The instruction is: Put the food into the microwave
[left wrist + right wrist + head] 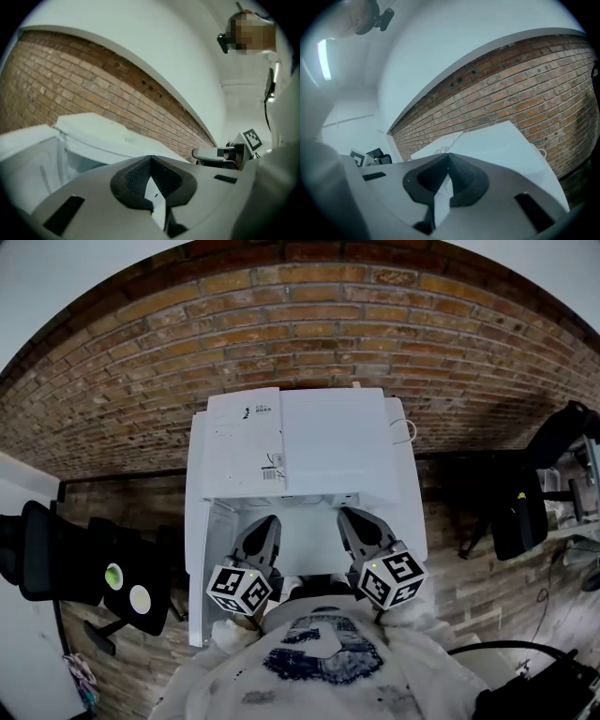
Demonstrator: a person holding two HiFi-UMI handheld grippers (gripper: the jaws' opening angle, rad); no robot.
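A white microwave [337, 442] stands against the brick wall, straight ahead of me and below. Its door [201, 563] hangs open on the left side. The left gripper view shows the same microwave [108, 133] from low down, as does the right gripper view [497, 140]. My left gripper [267, 526] and right gripper [354, 519] are held side by side close to the person's chest, pointing at the microwave's front. Both are shut with nothing between the jaws [150, 159] [448, 157]. No food shows in any view.
A printed paper sheet [246, 442] lies on the microwave's top, and a white cable [405, 430] loops at its right edge. Black office chairs stand at the left [84, 563] and right [520, 512]. The brick wall [309, 334] runs behind.
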